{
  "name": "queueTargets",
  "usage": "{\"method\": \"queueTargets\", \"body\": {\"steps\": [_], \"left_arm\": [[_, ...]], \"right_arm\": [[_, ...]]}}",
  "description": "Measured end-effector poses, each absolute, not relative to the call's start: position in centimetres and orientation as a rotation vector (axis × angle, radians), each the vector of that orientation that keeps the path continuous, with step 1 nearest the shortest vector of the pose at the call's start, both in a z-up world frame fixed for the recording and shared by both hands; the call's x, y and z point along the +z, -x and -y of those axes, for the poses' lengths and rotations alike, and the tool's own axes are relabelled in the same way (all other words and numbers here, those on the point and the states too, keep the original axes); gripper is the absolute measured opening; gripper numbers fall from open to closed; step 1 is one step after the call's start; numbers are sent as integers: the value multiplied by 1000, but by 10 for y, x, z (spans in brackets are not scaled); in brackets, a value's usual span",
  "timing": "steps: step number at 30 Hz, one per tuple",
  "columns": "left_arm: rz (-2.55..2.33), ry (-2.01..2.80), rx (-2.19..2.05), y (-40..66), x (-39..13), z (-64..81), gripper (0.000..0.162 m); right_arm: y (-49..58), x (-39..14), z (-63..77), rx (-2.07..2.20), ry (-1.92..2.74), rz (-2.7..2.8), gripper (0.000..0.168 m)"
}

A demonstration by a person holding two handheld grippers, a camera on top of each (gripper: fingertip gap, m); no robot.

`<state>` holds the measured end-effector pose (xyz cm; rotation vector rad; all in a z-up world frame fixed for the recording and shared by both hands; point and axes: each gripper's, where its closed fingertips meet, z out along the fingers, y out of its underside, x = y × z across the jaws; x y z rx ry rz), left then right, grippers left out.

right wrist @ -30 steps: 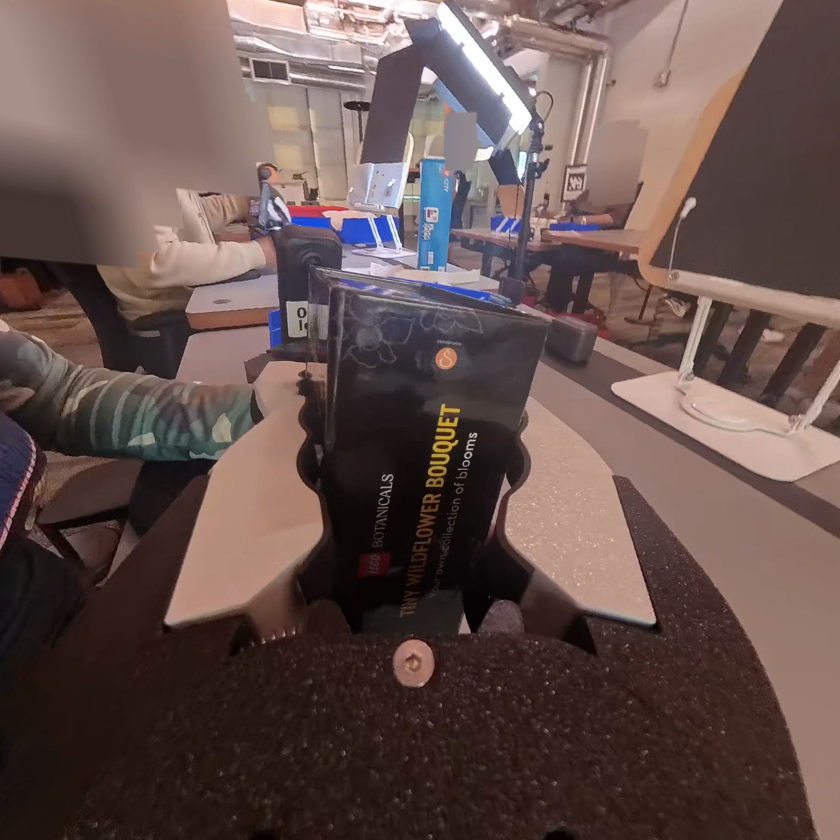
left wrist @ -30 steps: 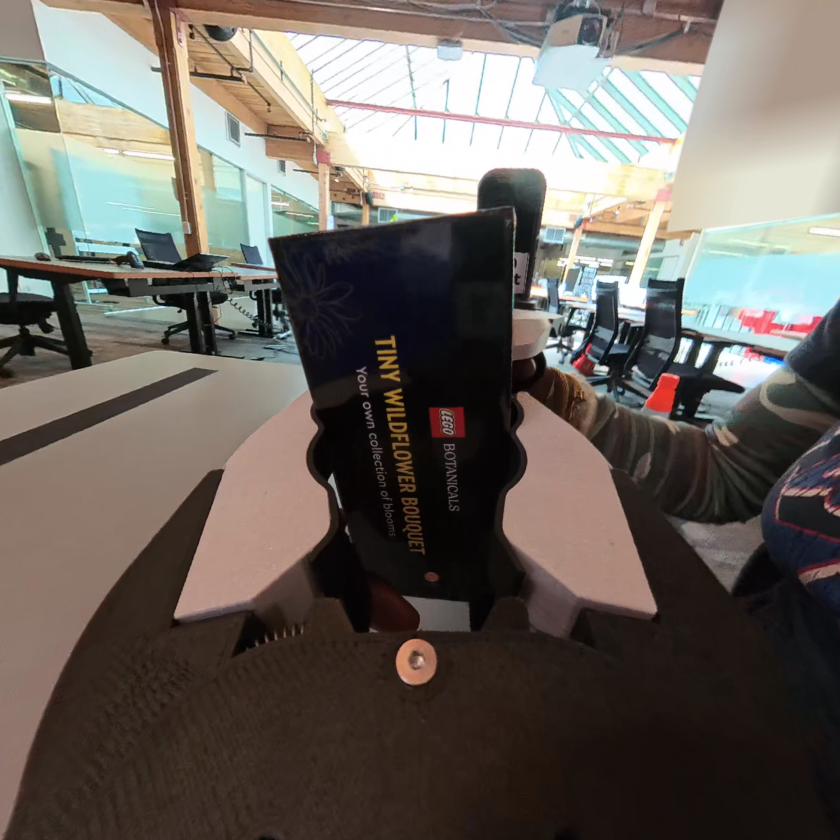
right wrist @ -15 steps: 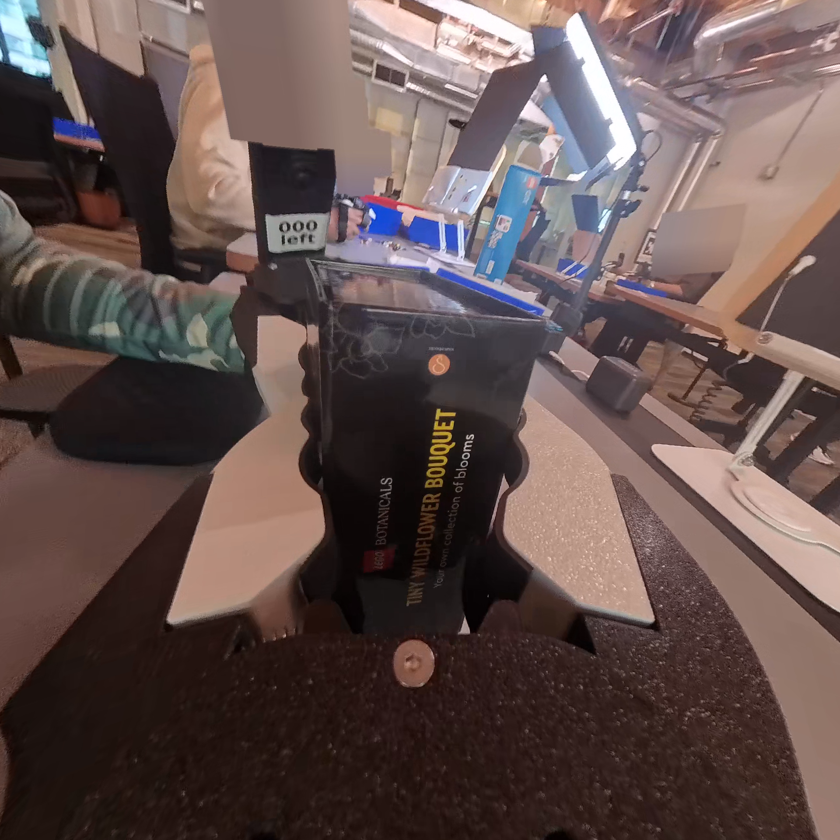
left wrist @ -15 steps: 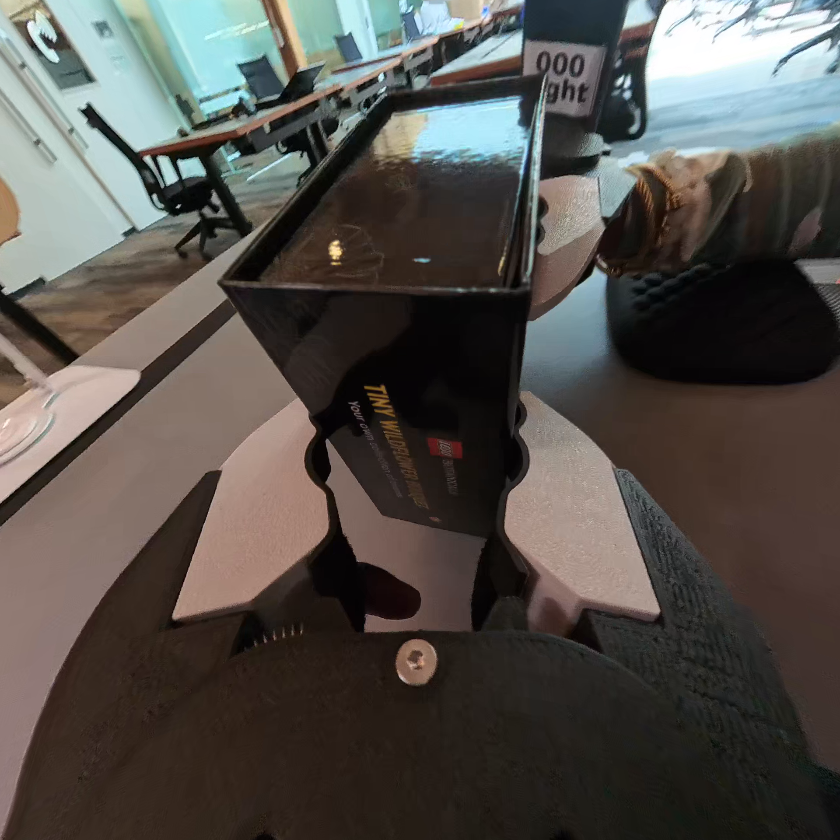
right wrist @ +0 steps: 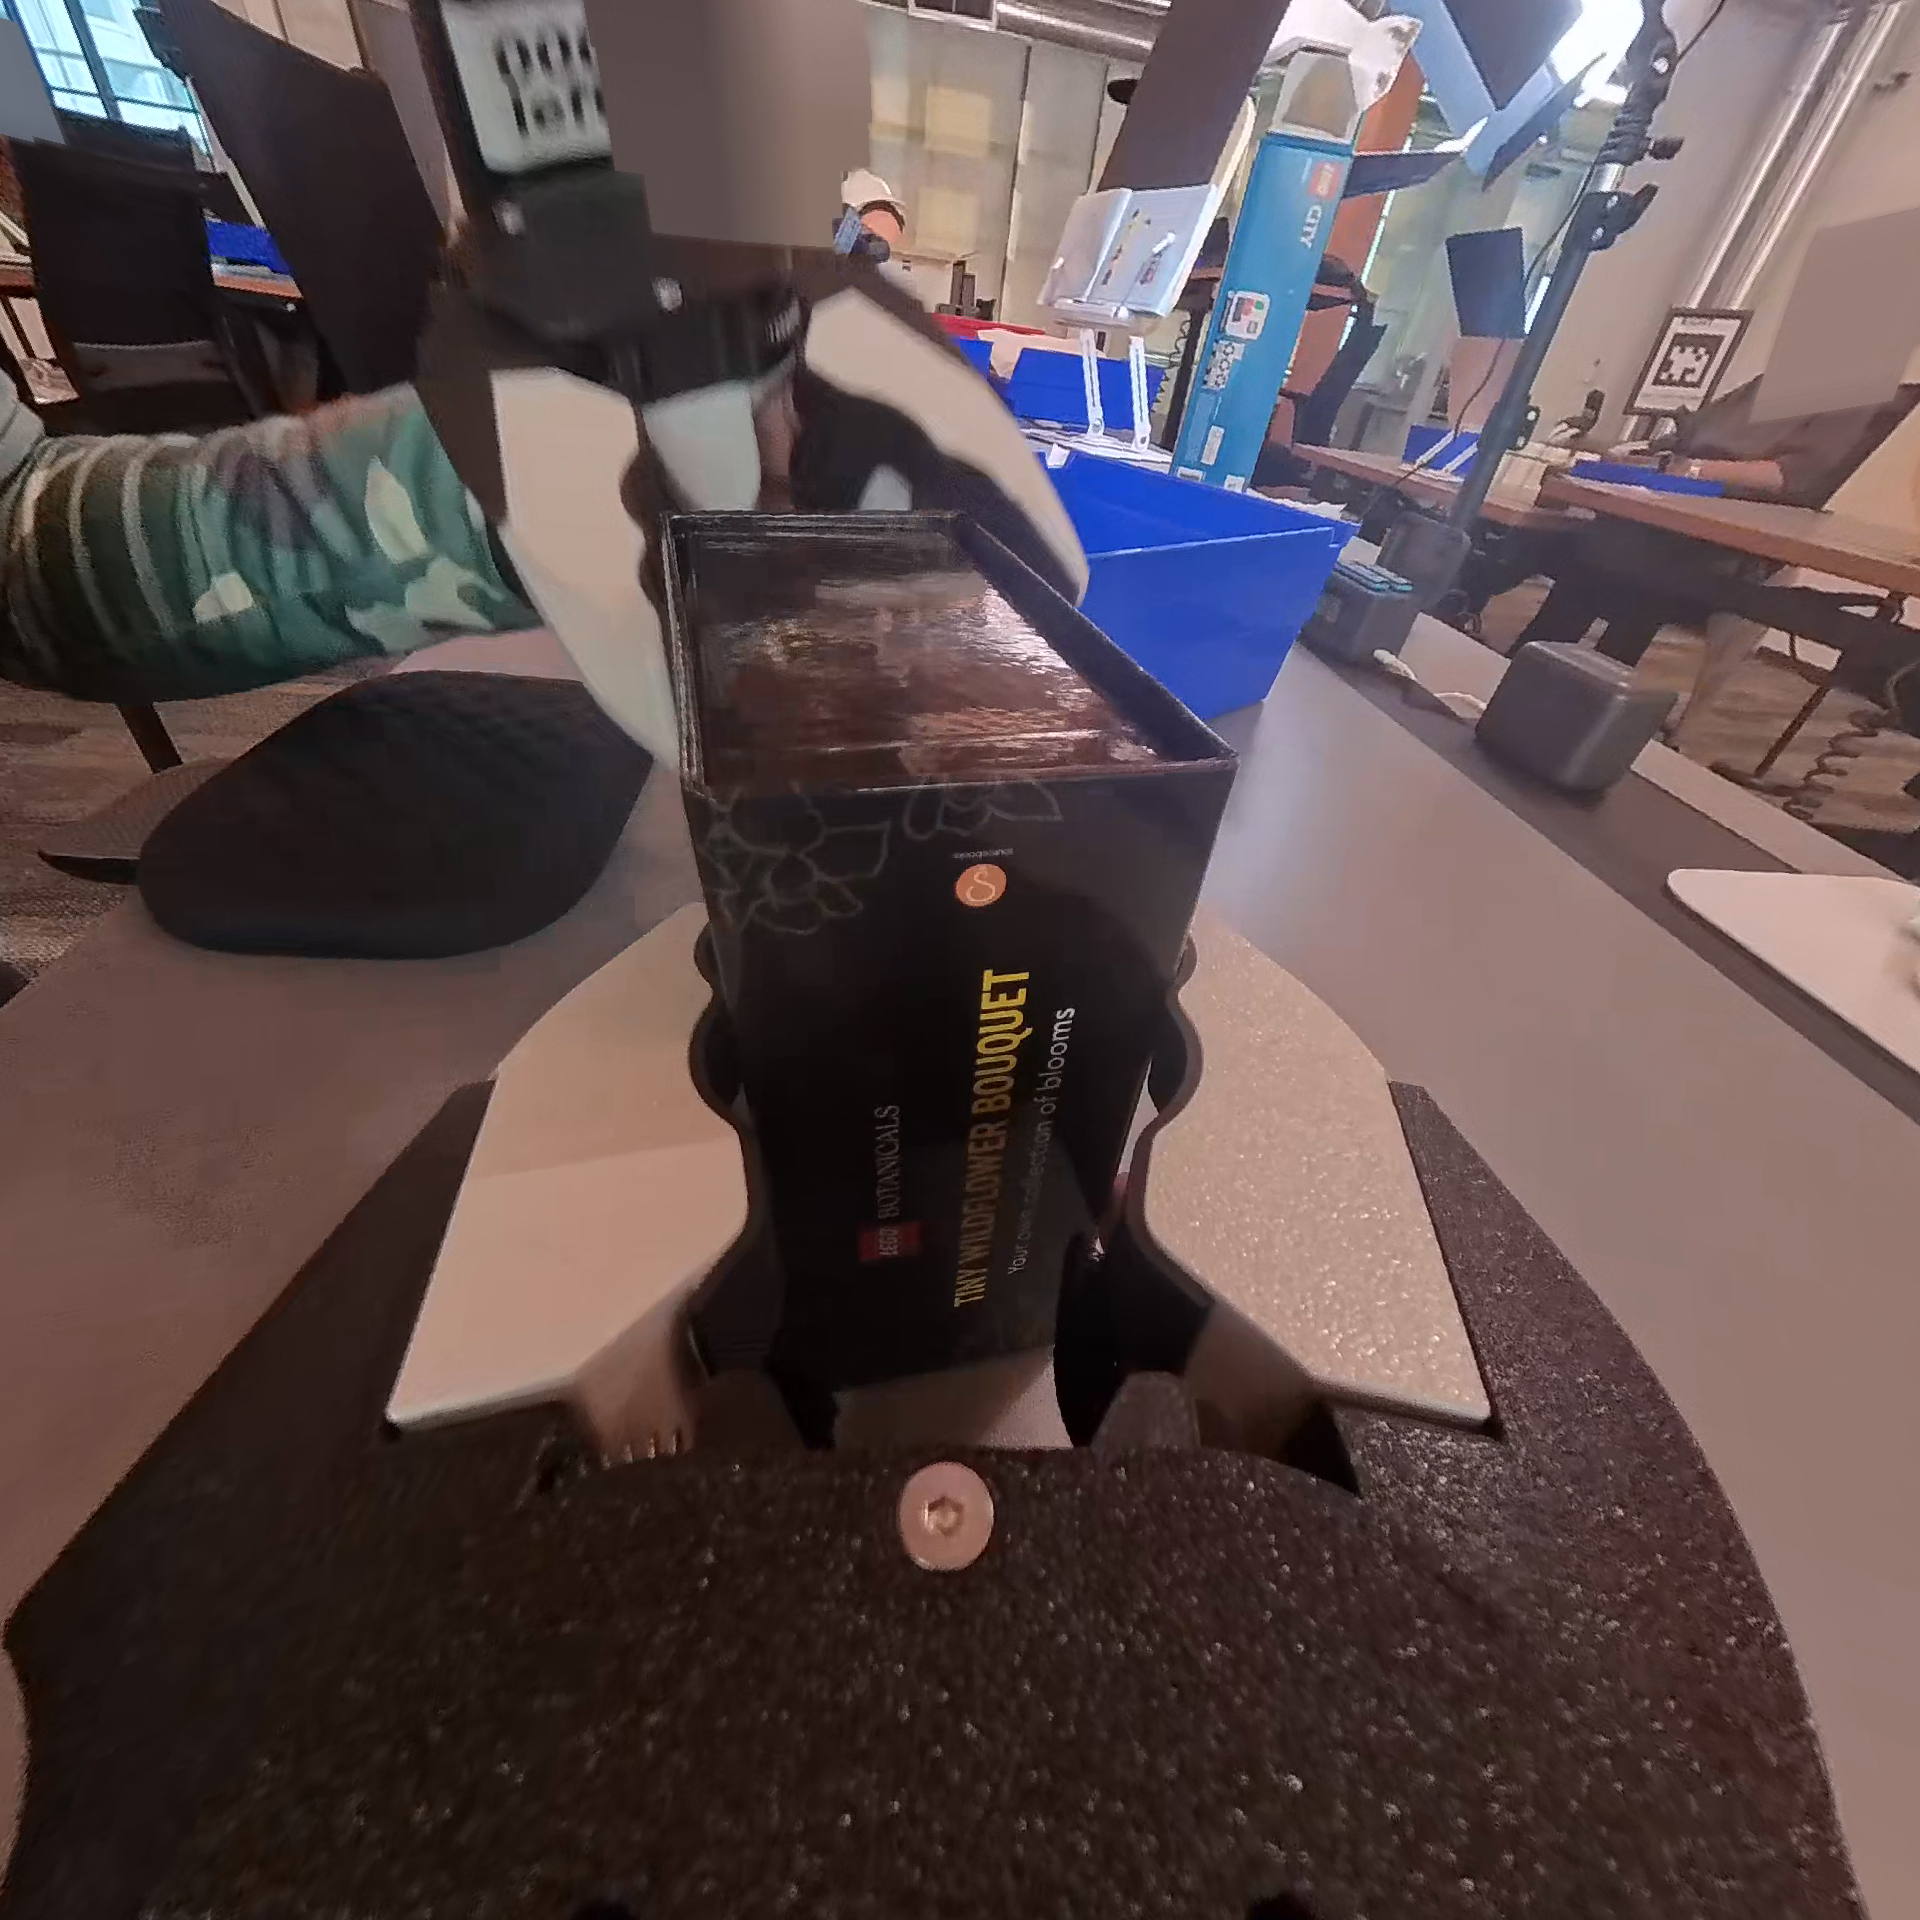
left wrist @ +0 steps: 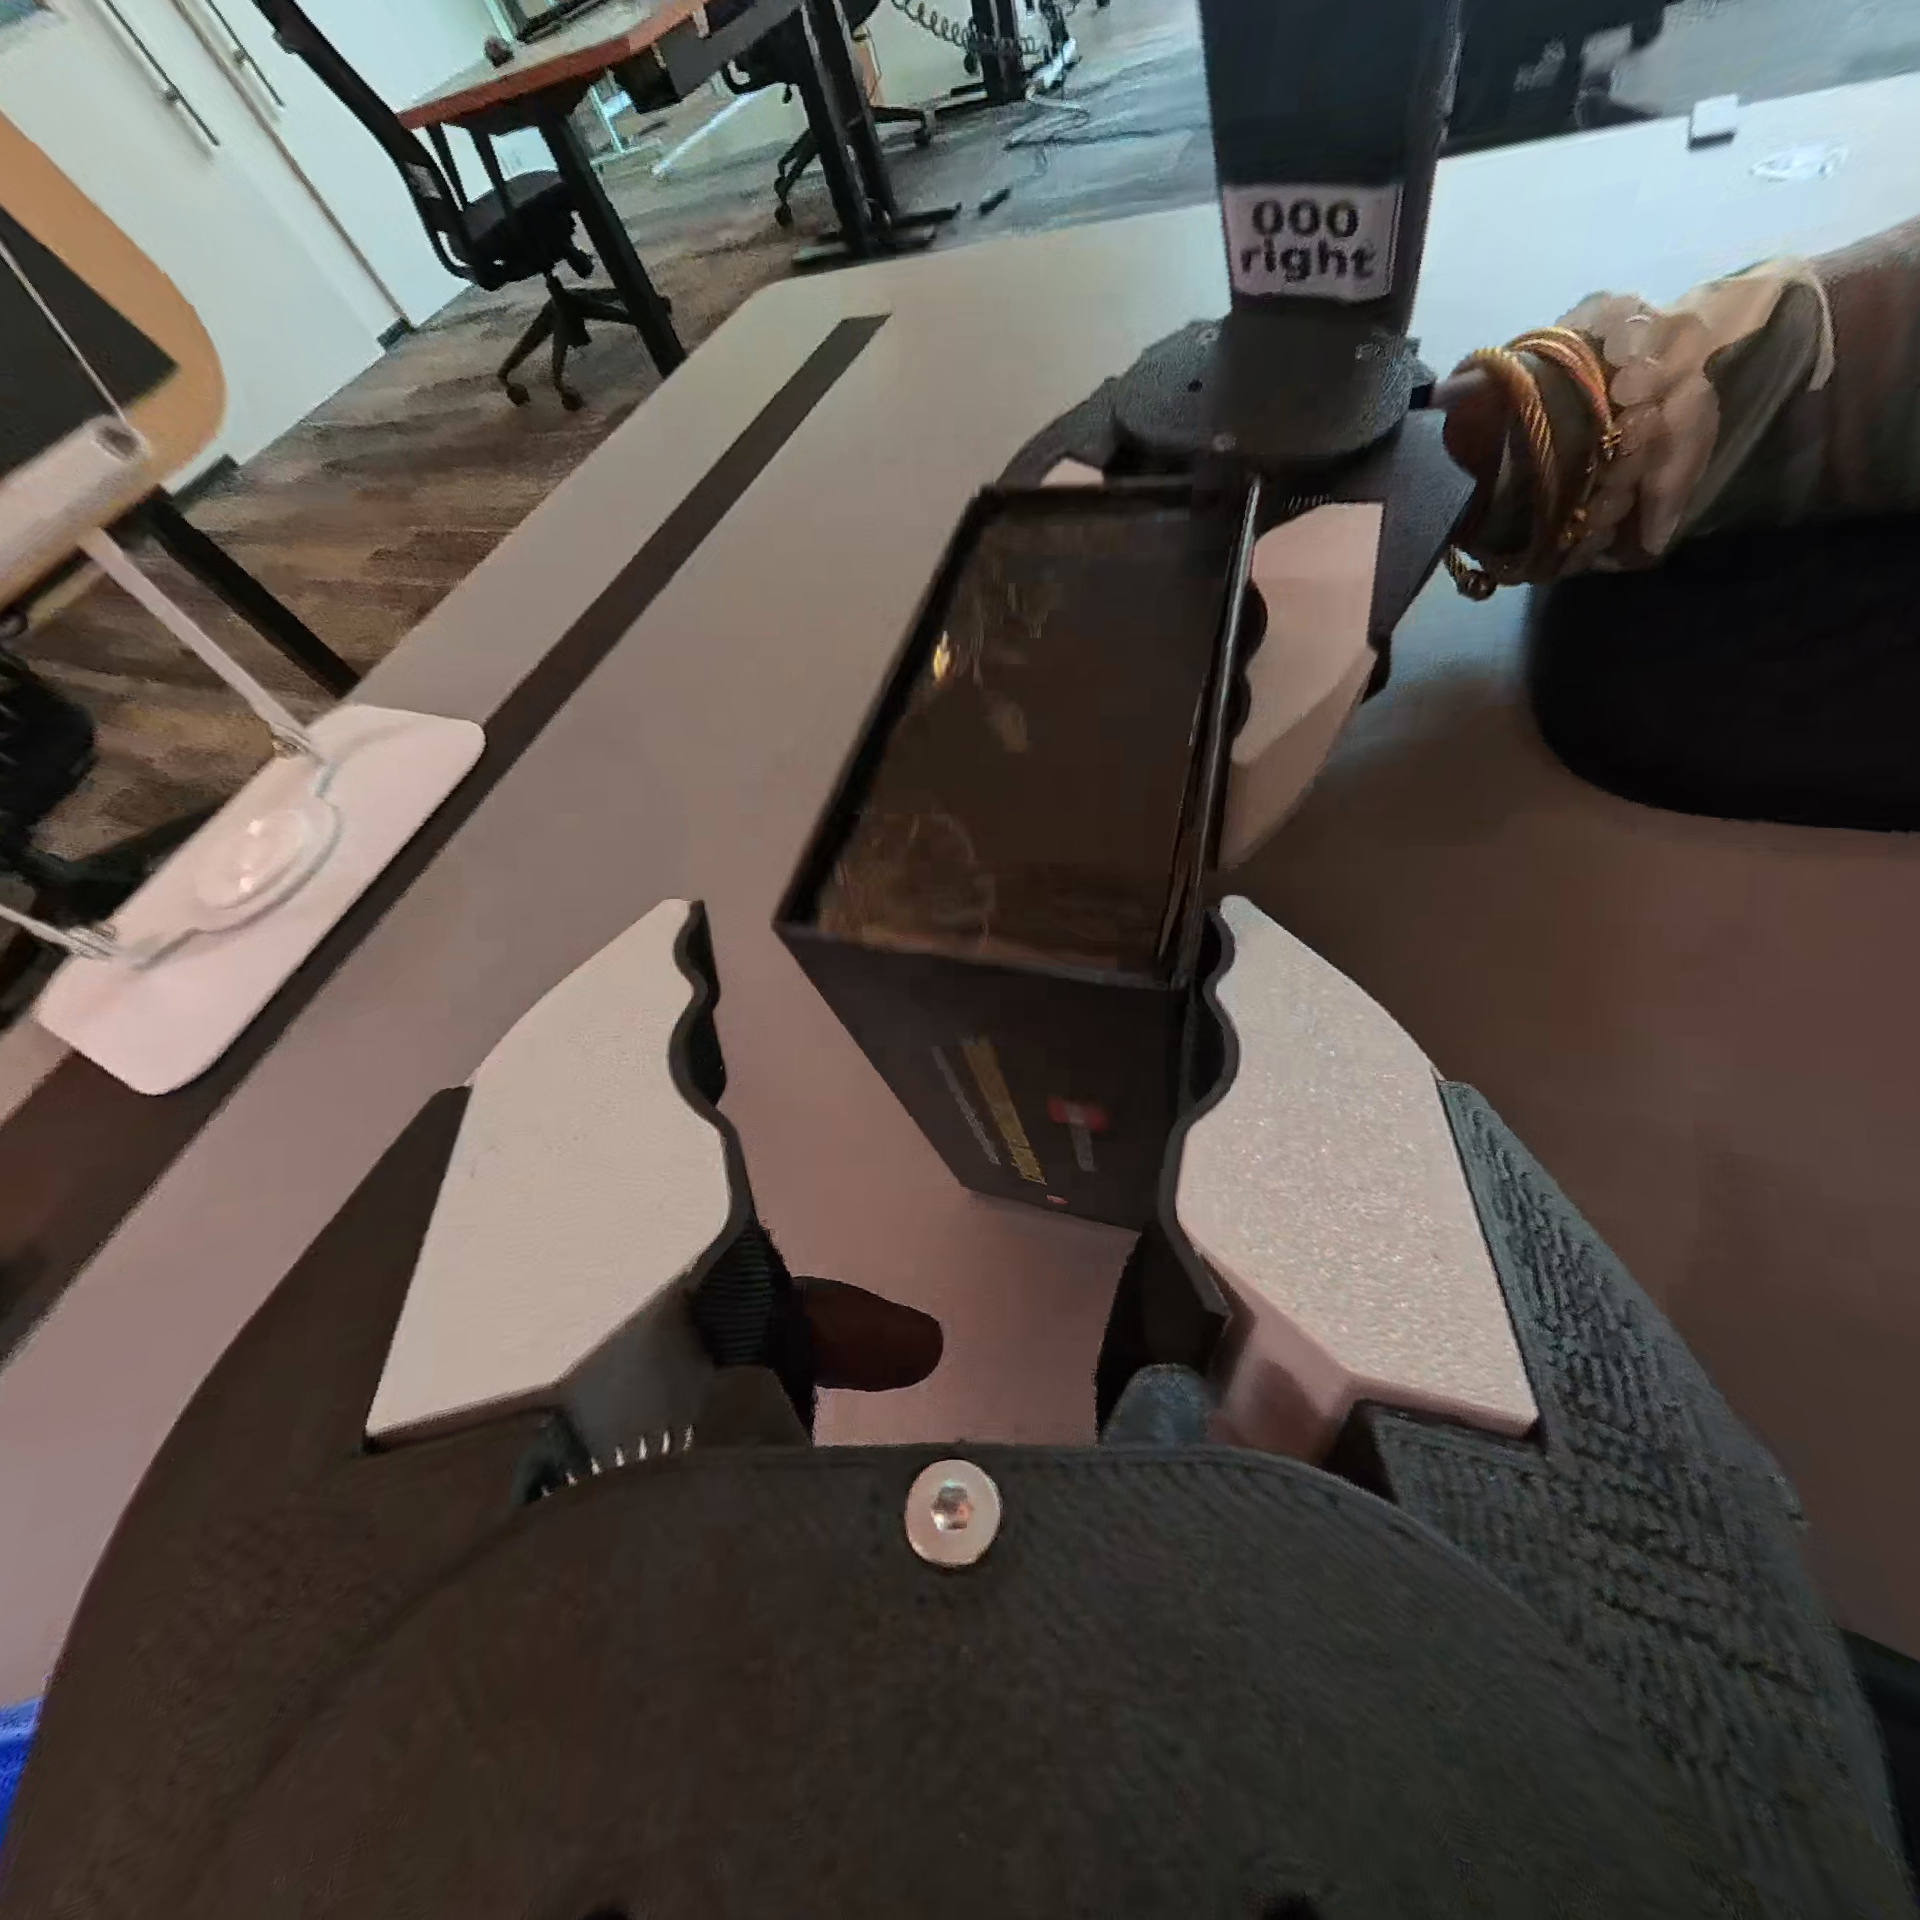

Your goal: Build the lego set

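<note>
A black Lego box (left wrist: 1018,748) with a glossy top lies lengthwise between my two grippers, low over the grey table (left wrist: 1507,1039). My left gripper (left wrist: 956,925) is open. Its right finger (left wrist: 1320,1122) touches the box's near corner and its left finger (left wrist: 582,1122) stands apart from it. My right gripper (right wrist: 951,935) is shut on the other end of the box (right wrist: 935,1039). In the left wrist view the right gripper (left wrist: 1195,540) shows at the box's far end. In the right wrist view the left gripper (right wrist: 769,488) is blurred and open behind the box.
A blue bin (right wrist: 1195,582) stands behind the box. A black padded cushion (right wrist: 384,810) lies under a person's patterned sleeve (right wrist: 208,551). A white stand base (left wrist: 260,873) and a dark strip (left wrist: 665,551) lie to the left. A small grey block (right wrist: 1569,717) sits at the right.
The box has been tipped from upright in the air down towards the table. My left gripper has opened and let go of its end. My right gripper still holds the box.
</note>
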<state>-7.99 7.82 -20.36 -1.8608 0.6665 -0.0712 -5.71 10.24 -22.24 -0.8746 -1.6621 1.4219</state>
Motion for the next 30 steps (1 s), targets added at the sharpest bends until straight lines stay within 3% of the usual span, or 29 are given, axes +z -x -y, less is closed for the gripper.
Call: {"method": "queueTargets", "body": {"steps": [3, 4, 5, 11, 16, 21, 27, 30], "left_arm": [[-804, 1921, 34, 74, -186, -83, 90], [-858, 1960, 63, 72, -187, -85, 86], [-921, 2012, 53, 67, -193, -85, 70], [-985, 2064, 17, 67, -200, -90, 70], [-982, 2028, 4, 67, -199, -91, 70], [-979, 2041, 12, 67, -200, -91, 70], [-961, 2045, 17, 67, -200, -91, 70], [-951, 2050, 20, 66, -200, -91, 71]], "right_arm": [[57, -222, -102, 1421, 875, 1662, 79], [57, -223, -103, 1421, 882, 1660, 79], [58, -223, -104, 1421, 901, 1659, 79], [42, -216, -111, 1433, 975, 1695, 79], [27, -192, -122, 1486, 938, 1674, 63], [20, -195, -126, 1402, 955, 1742, 59], [-14, -194, -133, 1256, 1063, 1635, 16], [-26, -195, -122, 1156, 1114, 1579, 13]]}}
